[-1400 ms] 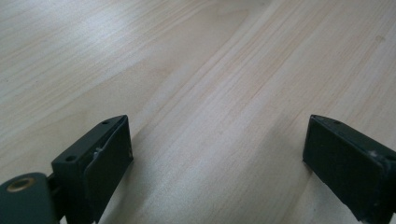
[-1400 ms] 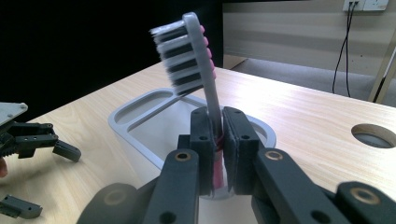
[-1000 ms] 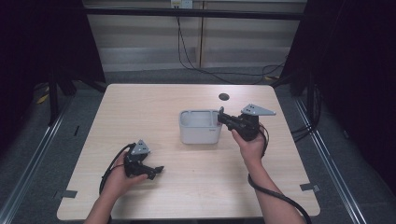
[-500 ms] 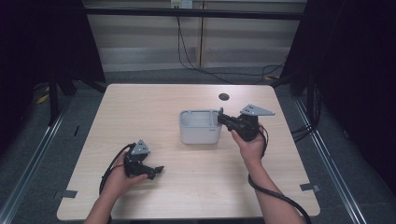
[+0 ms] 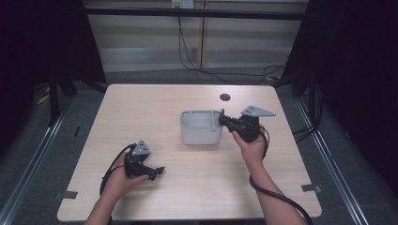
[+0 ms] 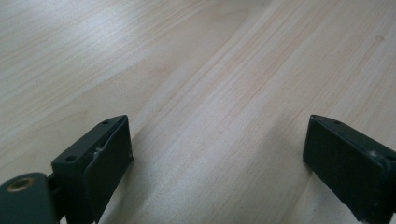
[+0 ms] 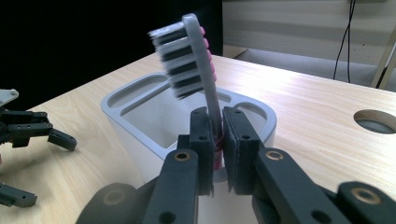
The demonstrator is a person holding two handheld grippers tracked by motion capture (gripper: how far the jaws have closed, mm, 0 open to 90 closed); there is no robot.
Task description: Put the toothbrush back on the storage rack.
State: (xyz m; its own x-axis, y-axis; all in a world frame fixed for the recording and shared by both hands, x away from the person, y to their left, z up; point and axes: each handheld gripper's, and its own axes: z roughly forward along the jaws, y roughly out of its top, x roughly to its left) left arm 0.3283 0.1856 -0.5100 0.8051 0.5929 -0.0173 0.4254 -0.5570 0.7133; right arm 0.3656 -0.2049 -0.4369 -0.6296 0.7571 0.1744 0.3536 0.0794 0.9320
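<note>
**Toothbrush clamped at the holder's rim**

The right gripper [image 7: 215,140] has its jaws clenched on the neck of a toothbrush [image 7: 196,60]. In the right gripper view the grey handle with pink trim rises from between the two black pads, tilted a little, and the head stands above them with dark and light bristles facing left. The lower part of the handle is hidden behind the jaws.

Just beyond the jaws sits the holder [image 7: 140,126], a grey rounded-rectangular caddy with one large open compartment and narrower slots along its rim. The brush head stands over the holder's near rim; whether the handle's lower end is inside a compartment cannot be told.

In the high view the holder [image 5: 201,127] stands on the table [image 5: 141,112] a little right of centre, nearer the far edge than the near one. The right gripper [image 5: 220,117] meets the holder's right side, with the hand [image 5: 251,143] behind it and the cable trailing toward the near right corner. A round hole [image 5: 225,97] lies in the tabletop beyond the holder, near the far edge.

The left gripper [image 5: 157,171] rests low toward the near left corner, well apart from the holder, held in the left hand [image 5: 123,176]. In the left gripper view its jaws stand wide, released, with bare wood between them.
</note>
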